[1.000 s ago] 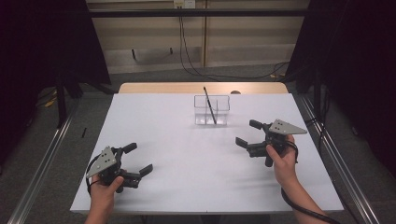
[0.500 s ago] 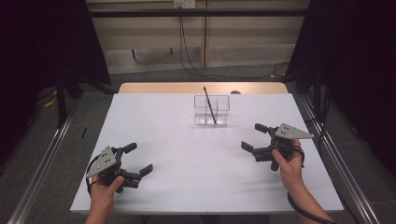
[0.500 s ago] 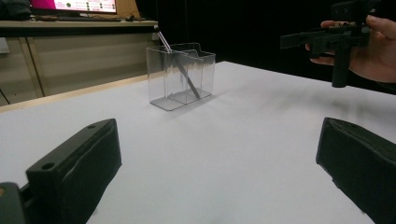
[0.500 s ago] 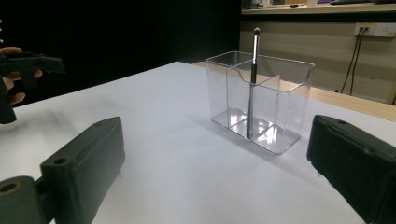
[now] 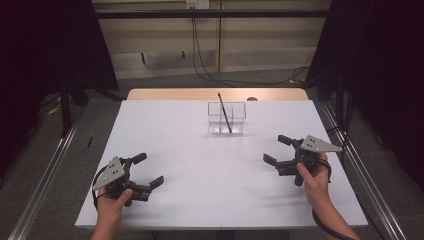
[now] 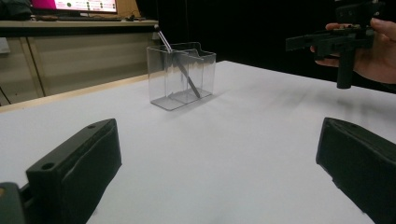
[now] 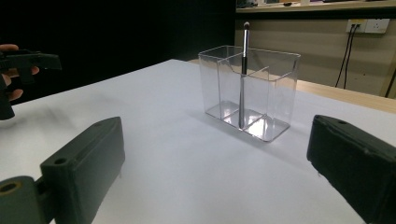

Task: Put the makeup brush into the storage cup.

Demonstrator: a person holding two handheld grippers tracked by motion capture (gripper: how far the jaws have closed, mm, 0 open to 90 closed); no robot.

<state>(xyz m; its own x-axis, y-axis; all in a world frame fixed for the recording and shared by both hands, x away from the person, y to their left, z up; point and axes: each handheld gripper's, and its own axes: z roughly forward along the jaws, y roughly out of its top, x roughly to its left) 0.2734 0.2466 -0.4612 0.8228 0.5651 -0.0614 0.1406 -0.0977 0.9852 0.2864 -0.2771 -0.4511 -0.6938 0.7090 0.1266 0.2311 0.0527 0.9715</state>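
Observation:
A clear plastic organizer box (image 5: 227, 119) with compartments stands at the far middle of the white table (image 5: 200, 160). A thin dark brush (image 5: 224, 113) leans inside it, tip up; I also see the box (image 6: 182, 77) (image 7: 250, 91) and the brush (image 6: 180, 67) (image 7: 243, 74) in both gripper views. My left gripper (image 5: 148, 171) is open at the near left, with nothing between its jaws (image 6: 219, 163). My right gripper (image 5: 277, 150) is open at the right, near the table's edge, also empty (image 7: 215, 163). Both are held just above the table.
The tabletop ends in a wooden strip (image 5: 215, 94) at the far side. Metal rails (image 5: 45, 180) run along the floor on both sides. Cables (image 5: 200, 60) hang down the back wall. Dark curtains flank the table.
My right gripper has drifted right and toward the near edge, away from the box. The left gripper has stayed in place.

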